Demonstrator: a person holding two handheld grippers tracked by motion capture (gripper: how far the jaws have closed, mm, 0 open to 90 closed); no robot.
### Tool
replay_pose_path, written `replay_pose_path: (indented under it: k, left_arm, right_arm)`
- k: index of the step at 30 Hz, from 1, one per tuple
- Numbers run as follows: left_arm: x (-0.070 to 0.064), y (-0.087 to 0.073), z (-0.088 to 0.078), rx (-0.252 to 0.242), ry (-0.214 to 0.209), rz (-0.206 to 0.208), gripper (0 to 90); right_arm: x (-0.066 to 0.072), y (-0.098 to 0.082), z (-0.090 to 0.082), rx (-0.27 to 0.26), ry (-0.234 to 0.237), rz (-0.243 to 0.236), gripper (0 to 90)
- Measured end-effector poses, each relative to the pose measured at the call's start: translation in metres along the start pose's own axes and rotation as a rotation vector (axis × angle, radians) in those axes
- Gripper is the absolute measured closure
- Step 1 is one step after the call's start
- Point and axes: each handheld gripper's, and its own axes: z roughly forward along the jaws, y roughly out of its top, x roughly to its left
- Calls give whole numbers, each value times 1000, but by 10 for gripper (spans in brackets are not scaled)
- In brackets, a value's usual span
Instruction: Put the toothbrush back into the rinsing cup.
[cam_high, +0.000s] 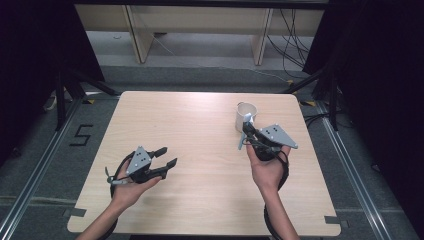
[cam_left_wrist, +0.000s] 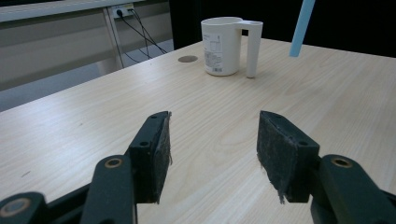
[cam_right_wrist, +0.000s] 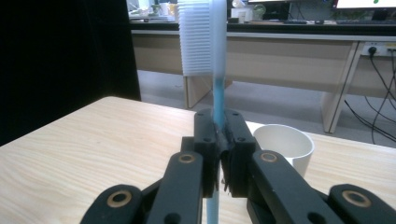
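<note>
The right hand-held gripper (cam_right_wrist: 218, 154) is clamping a toothbrush (cam_right_wrist: 208, 42) beside the white cup (cam_high: 245, 116); the left hand-held gripper (cam_high: 167, 156) is hovering with jaws apart over the table (cam_high: 200, 135)

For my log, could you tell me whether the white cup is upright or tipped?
Upright: the white cup stands on its base on the table, rim up.

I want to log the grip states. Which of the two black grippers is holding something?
The right gripper, beside the white plastic cup: its jaws clamp a blue-handled toothbrush. The left gripper has jaws apart, with nothing between them.
</note>
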Motion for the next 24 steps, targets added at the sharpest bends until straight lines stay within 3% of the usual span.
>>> replay_pose_path:
  k: [1, 9, 10, 13, 22, 24]
  left_arm:
    - [1, -3, -3, 0, 11, -3, 439]
    - [2, -12, -10, -38, 32, -9, 445]
    - [2, -13, -11, -25, 38, -4, 444]
    - [0, -17, -14, -16, 45, -12, 442]
    - [1, -25, -14, -34, 45, -37, 441]
    - [1, -24, -16, -17, 54, -32, 441]
  right_arm:
    - [-4, 1, 0, -2, -23, -18, 861]
    - [-8, 5, 4, -5, -25, 0, 861]
    - [-11, 7, 5, -11, -40, -17, 861]
    - [-11, 10, 6, -11, -43, 1, 861]
    - [-13, 12, 8, -12, -49, 2, 861]
    - [-14, 13, 8, -18, -57, -21, 861]
